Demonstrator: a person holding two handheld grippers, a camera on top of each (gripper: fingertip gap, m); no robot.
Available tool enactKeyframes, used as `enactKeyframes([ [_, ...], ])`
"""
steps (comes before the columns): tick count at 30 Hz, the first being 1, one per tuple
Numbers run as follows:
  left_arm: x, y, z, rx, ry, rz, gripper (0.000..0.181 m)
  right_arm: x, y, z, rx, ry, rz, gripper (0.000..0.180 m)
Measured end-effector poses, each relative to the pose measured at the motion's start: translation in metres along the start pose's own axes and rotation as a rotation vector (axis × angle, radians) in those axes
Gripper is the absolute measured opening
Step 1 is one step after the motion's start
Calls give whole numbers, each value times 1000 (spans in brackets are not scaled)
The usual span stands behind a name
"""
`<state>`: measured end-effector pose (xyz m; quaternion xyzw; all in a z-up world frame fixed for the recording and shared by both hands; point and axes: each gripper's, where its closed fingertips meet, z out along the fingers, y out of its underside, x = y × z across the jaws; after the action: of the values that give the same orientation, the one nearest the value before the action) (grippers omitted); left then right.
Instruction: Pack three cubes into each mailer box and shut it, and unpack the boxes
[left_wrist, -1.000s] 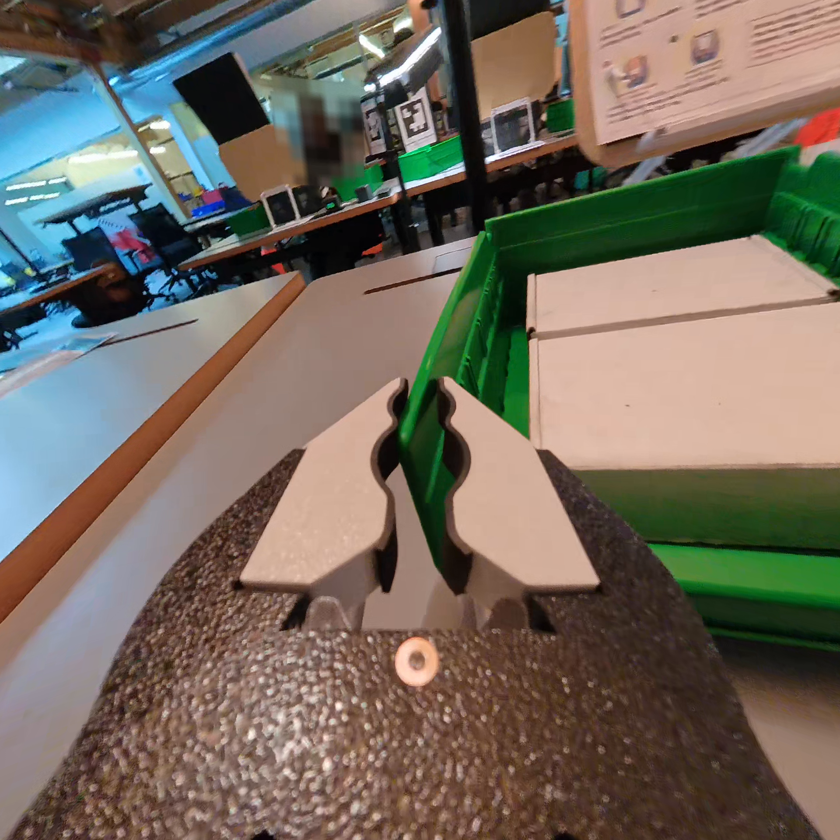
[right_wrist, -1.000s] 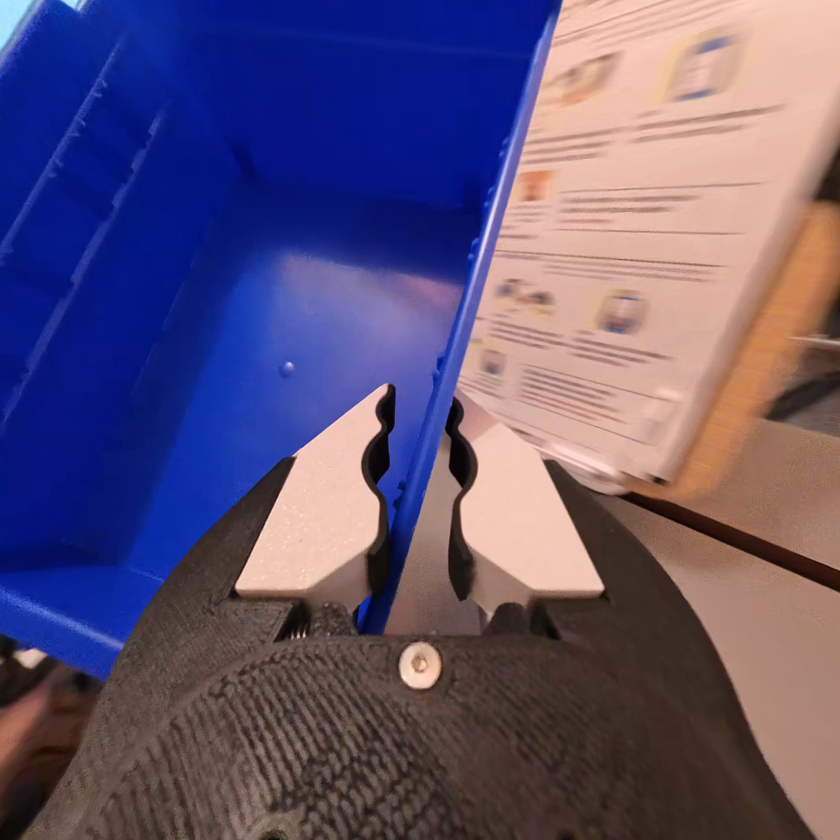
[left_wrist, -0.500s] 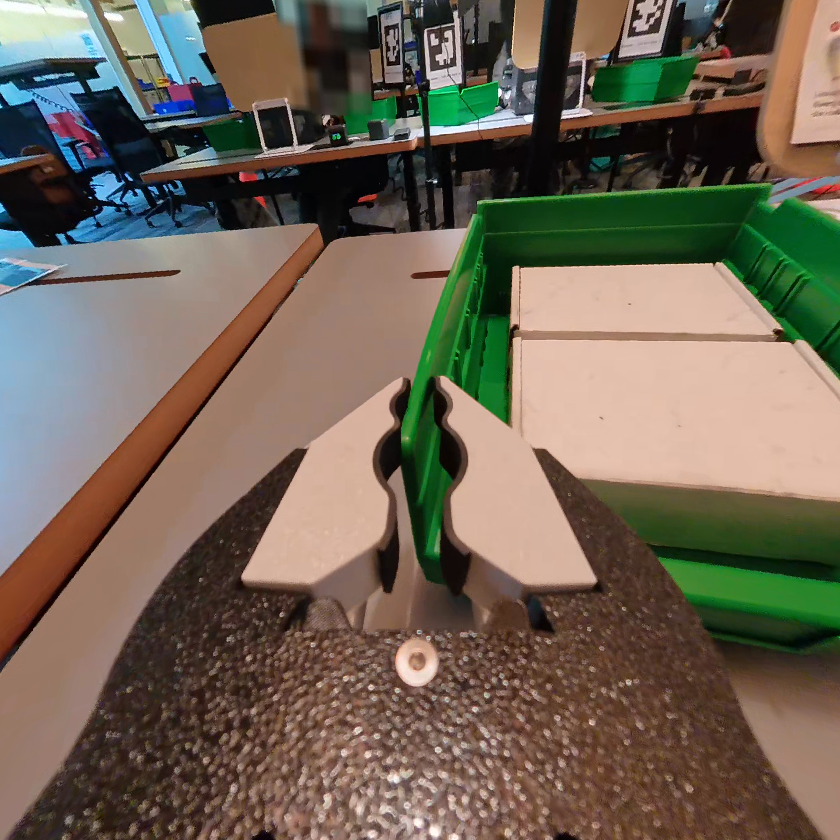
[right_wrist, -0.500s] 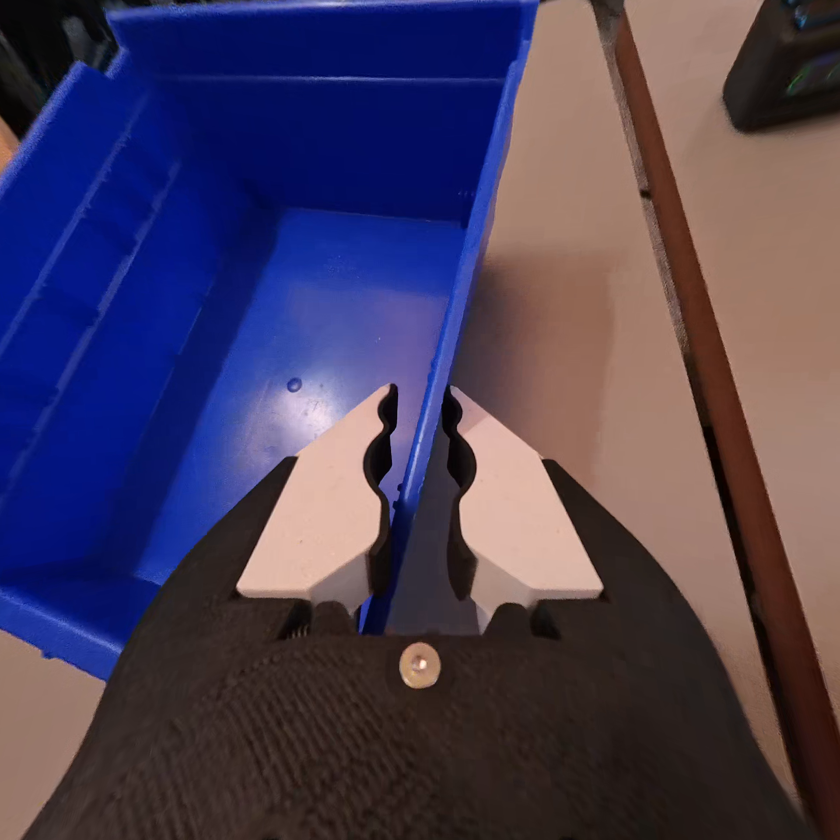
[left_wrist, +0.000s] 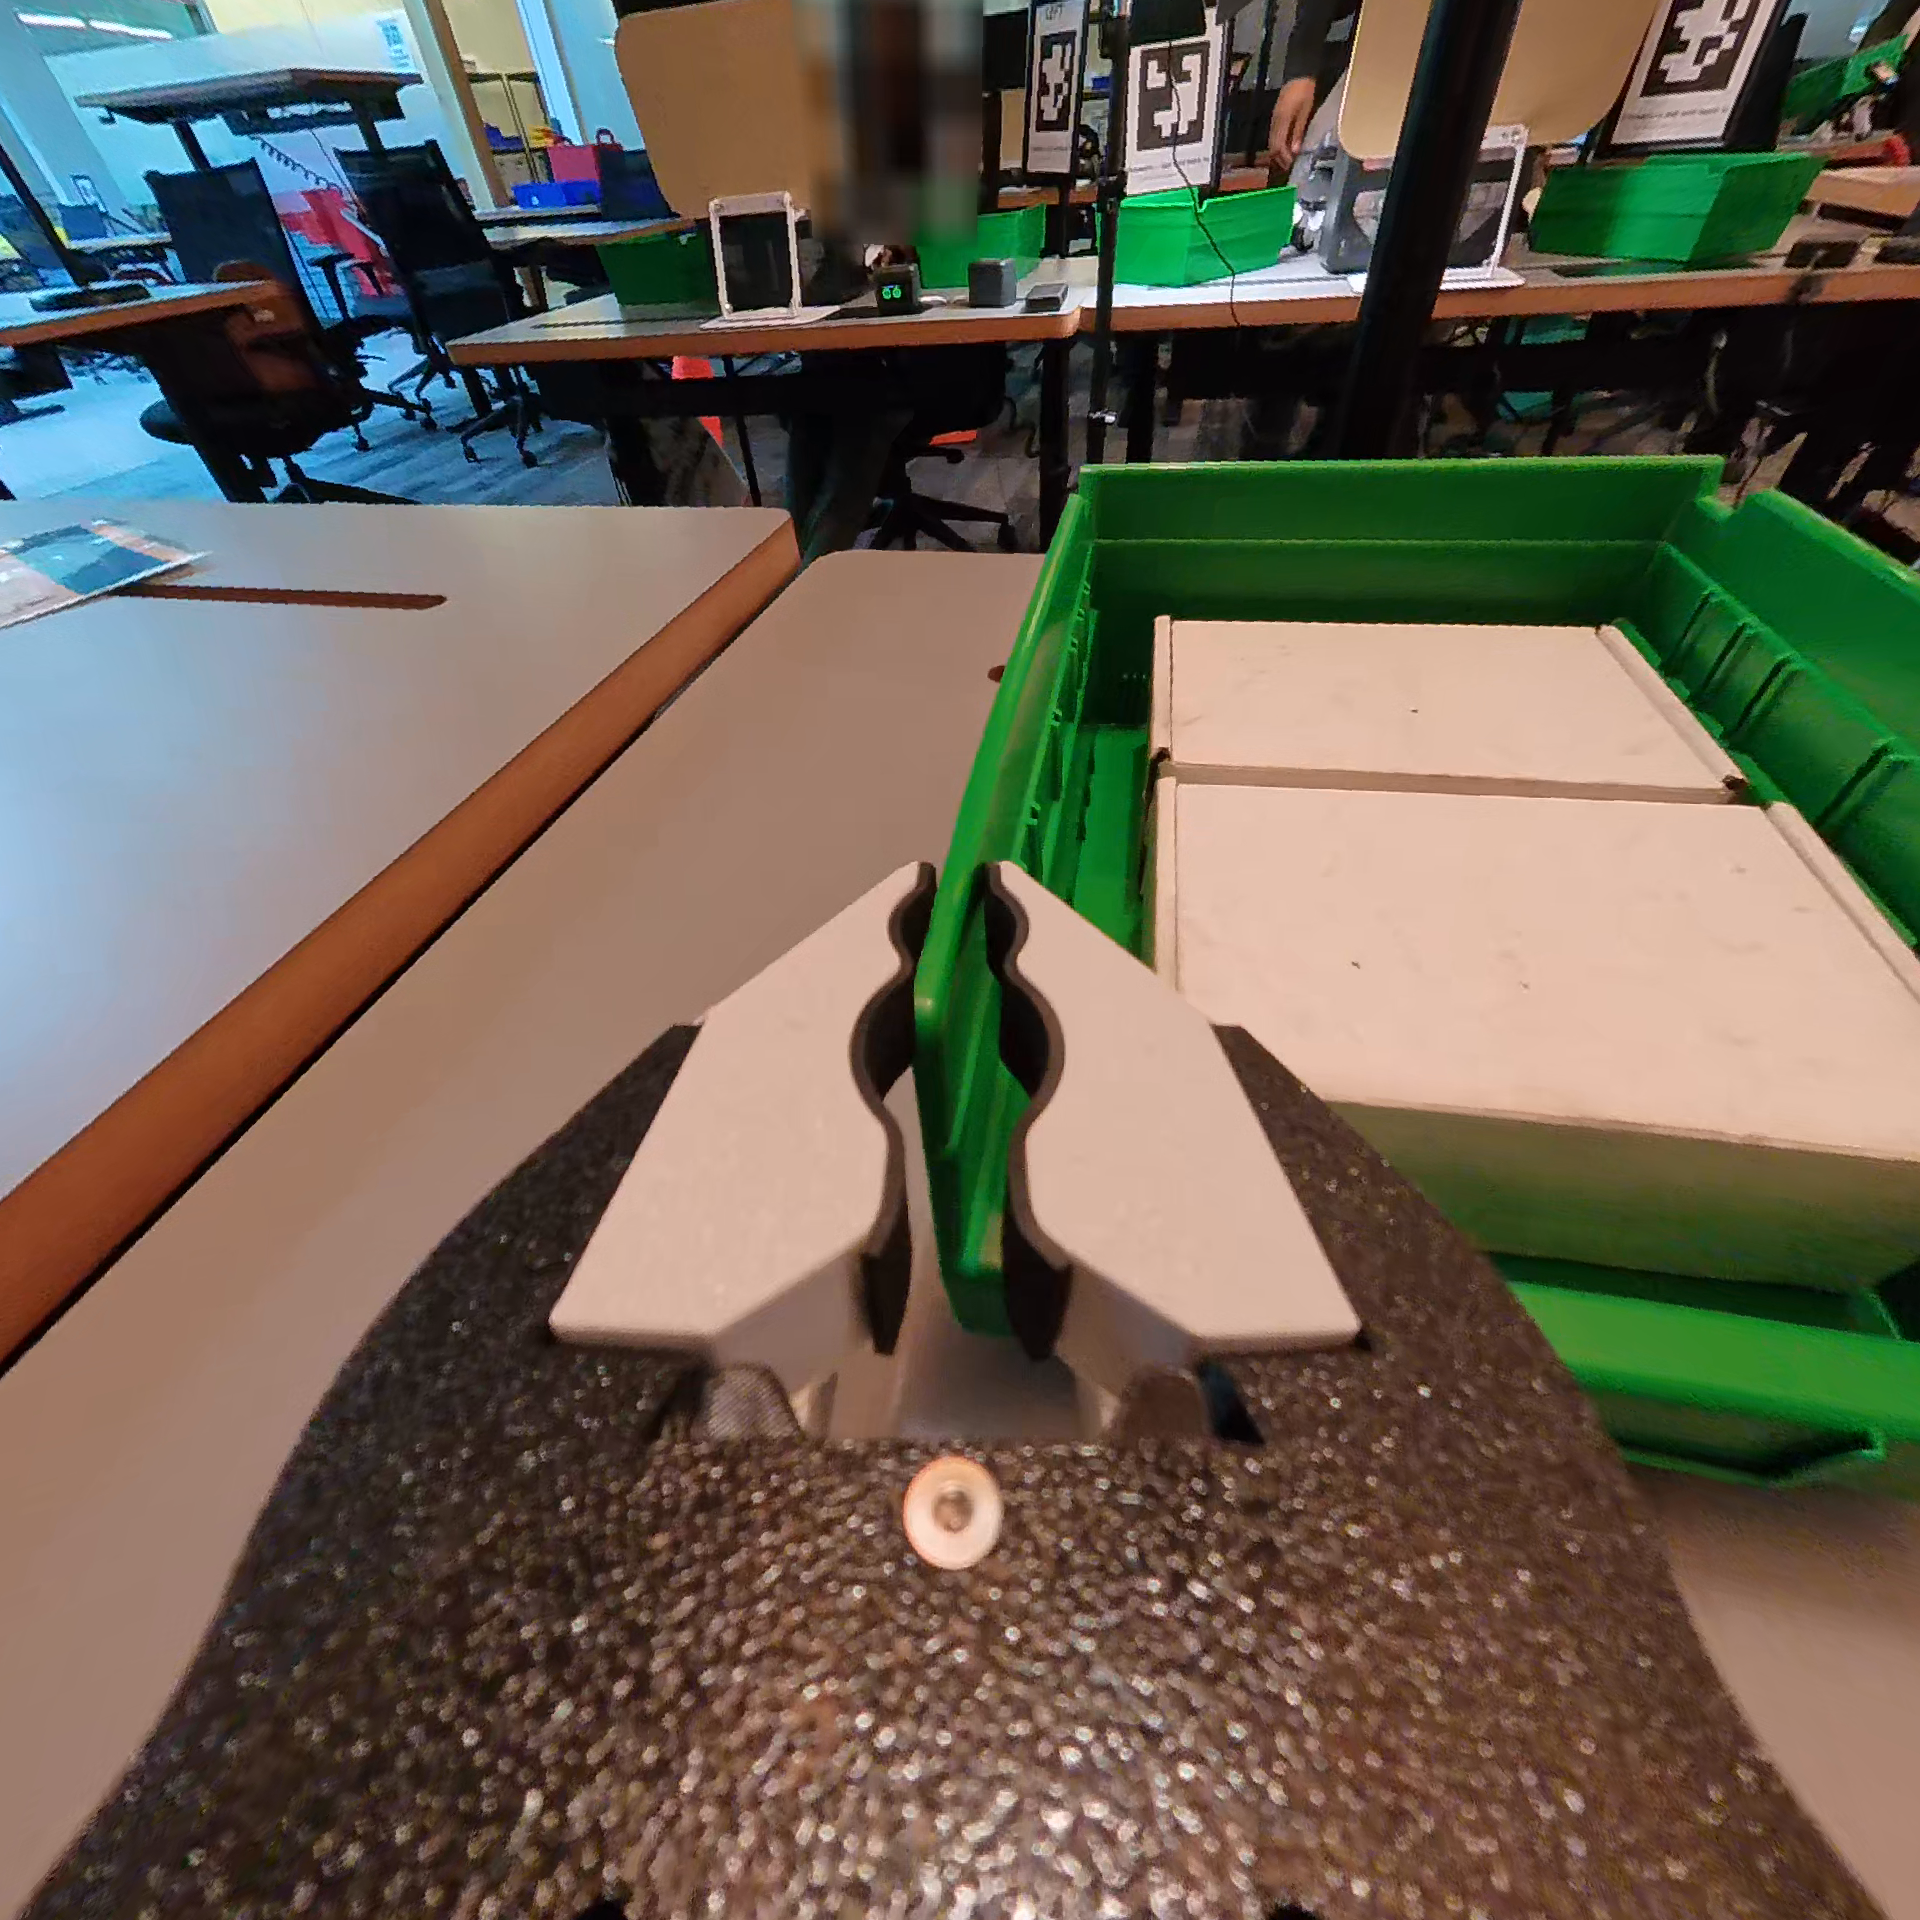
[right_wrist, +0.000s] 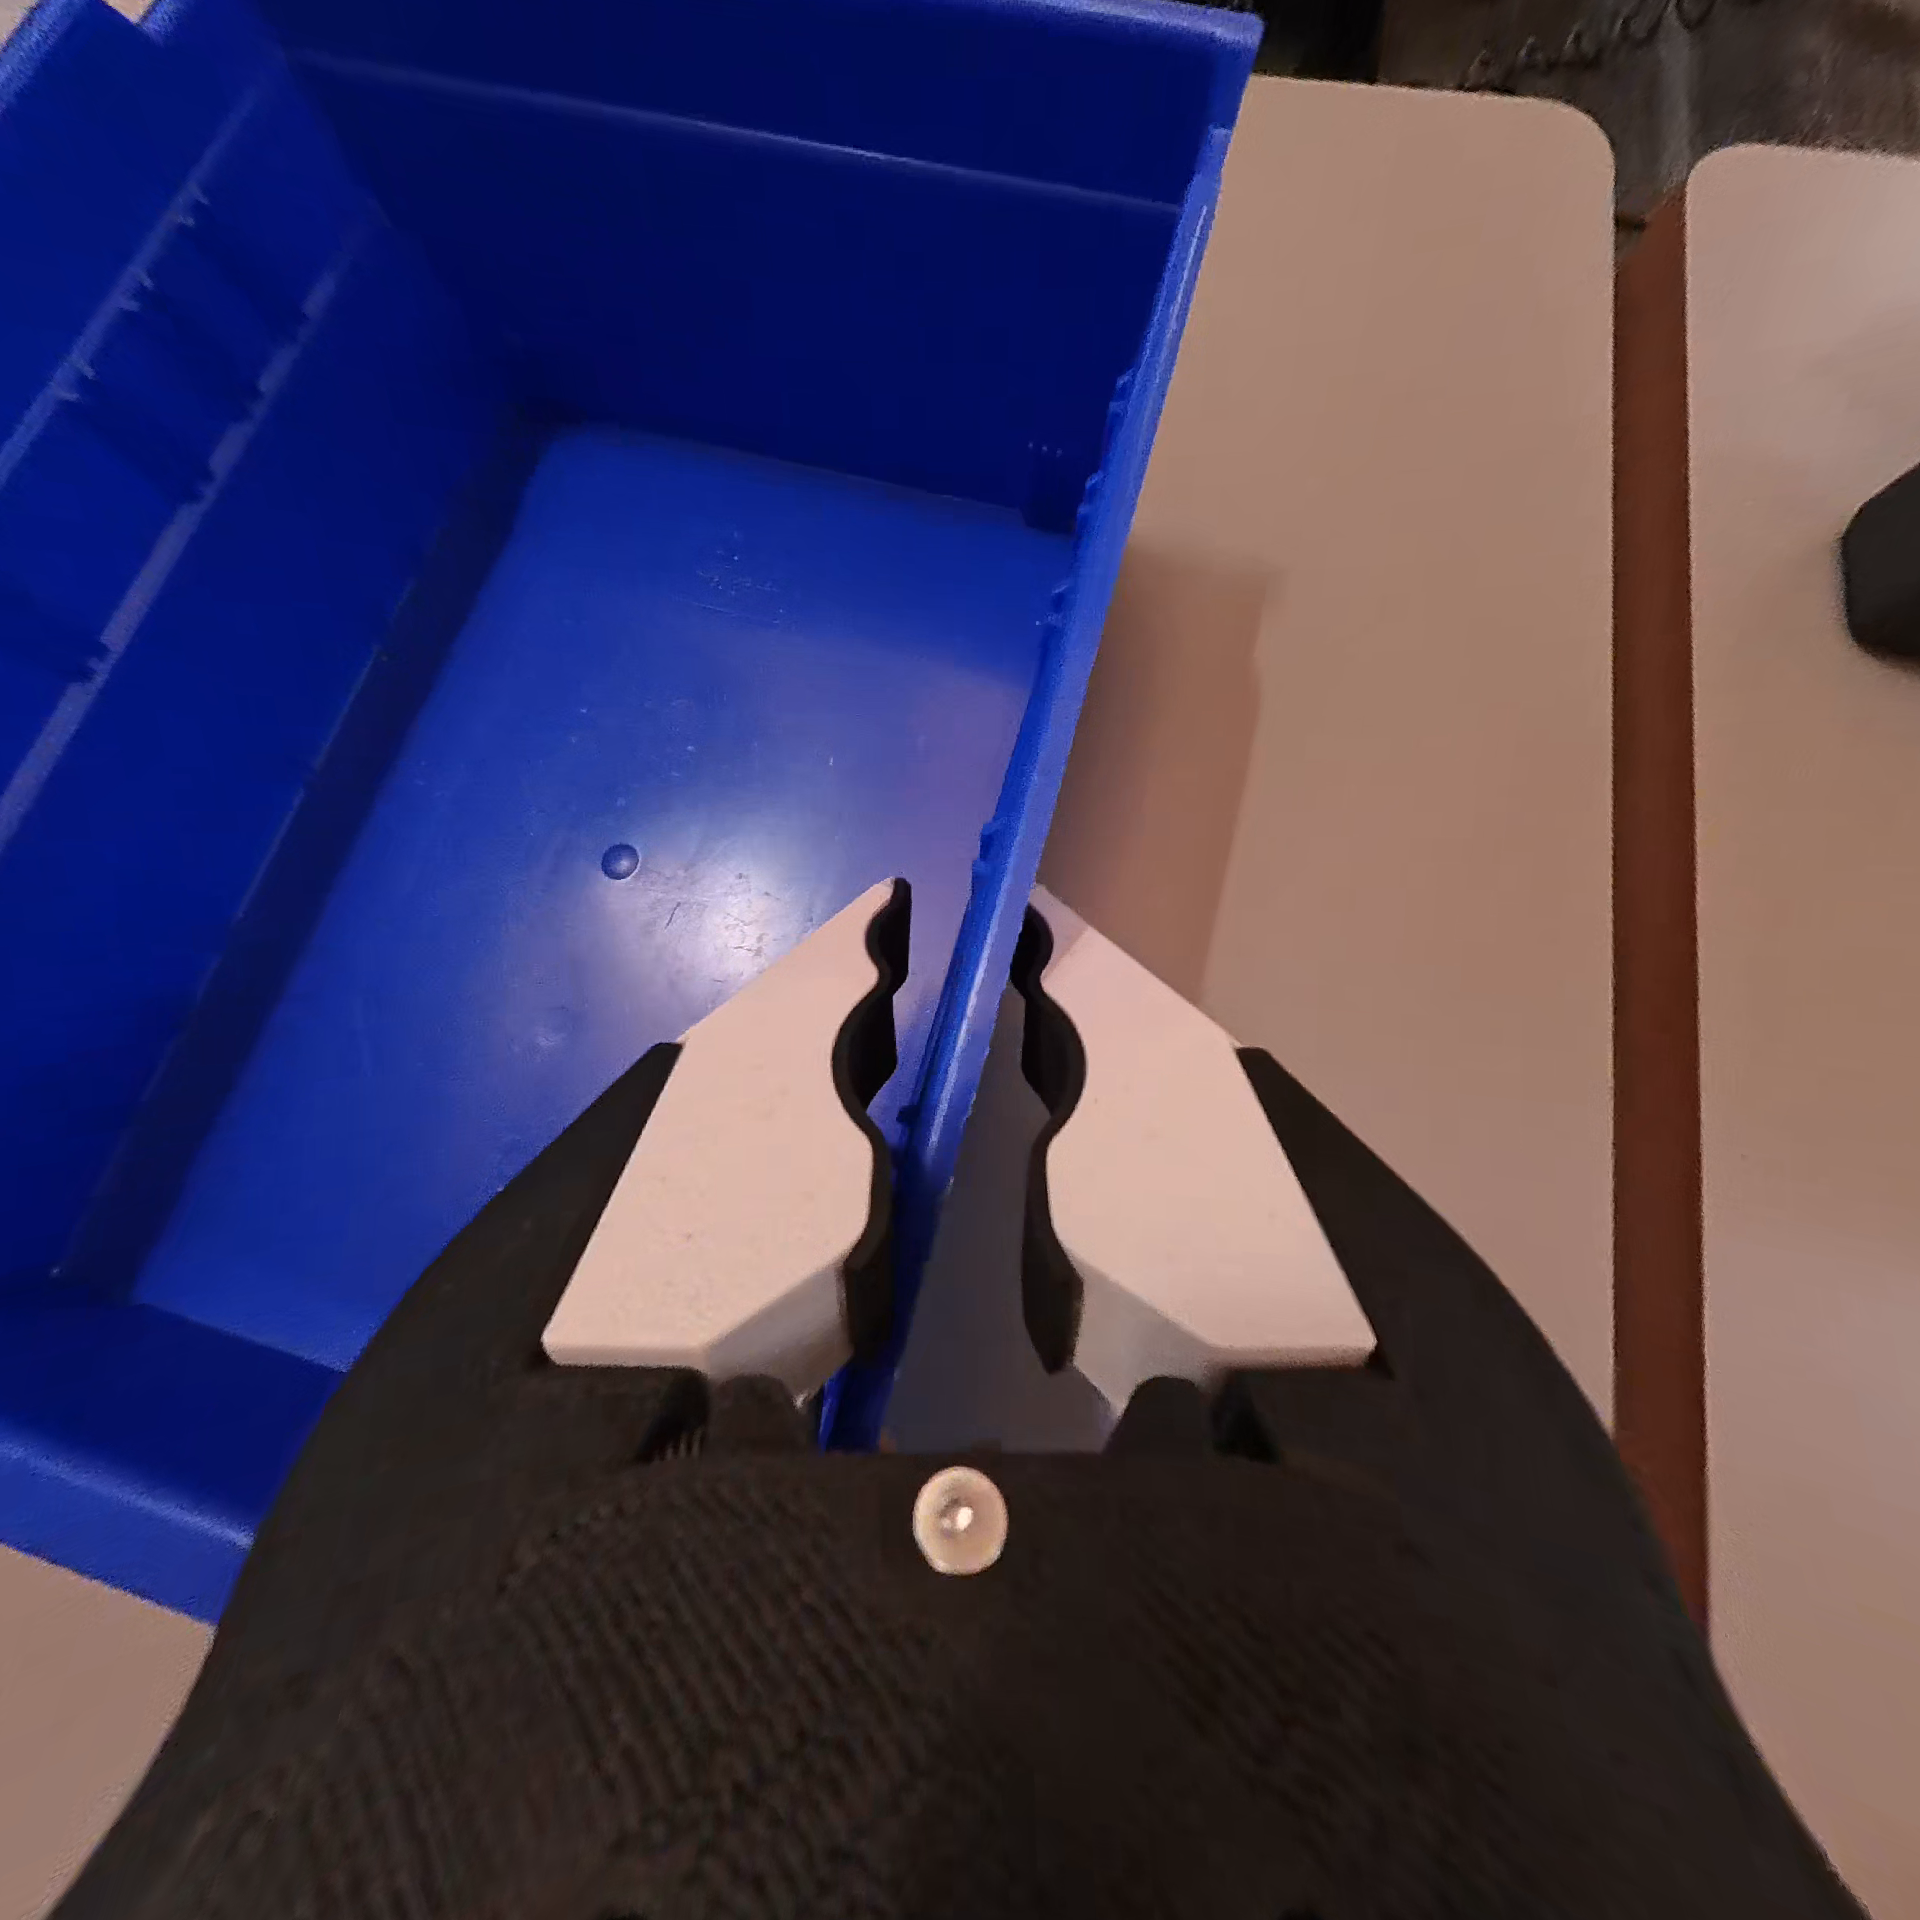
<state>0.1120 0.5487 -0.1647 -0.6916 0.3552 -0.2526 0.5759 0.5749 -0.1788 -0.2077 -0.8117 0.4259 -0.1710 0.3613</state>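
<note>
Boxes closed in the green bin, now level.
Left tool clamps its near wall; right tool clamps the blue bin, lowered onto the bench.

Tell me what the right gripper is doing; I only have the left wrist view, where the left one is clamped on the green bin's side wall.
Observer: The right gripper is shut on the right wall of a blue bin.
Operator: Anything in that bin?
Observer: Nothing shows in it; its bare floor is visible in the right wrist view.
Operator: Any cubes there? I only see two closed white mailer boxes in the green bin.
Observer: No cubes show in either view.
</note>
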Motion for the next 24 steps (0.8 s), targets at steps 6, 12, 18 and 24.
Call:
enactKeyframes([
  [6,6,-1,1,-44,48,-12,24,20,-12,-39,91,240,-193,85],
  [12,45,-62,-28,53,276,466,52,-53,-21,-154,389,327,-388,107],
  [18,123,-31,-9,-374,772,948,103,-238,24,-164,572,-178,-389,107],
  [24,139,14,18,-796,959,998,114,-303,42,-157,512,-341,-467,108],
])
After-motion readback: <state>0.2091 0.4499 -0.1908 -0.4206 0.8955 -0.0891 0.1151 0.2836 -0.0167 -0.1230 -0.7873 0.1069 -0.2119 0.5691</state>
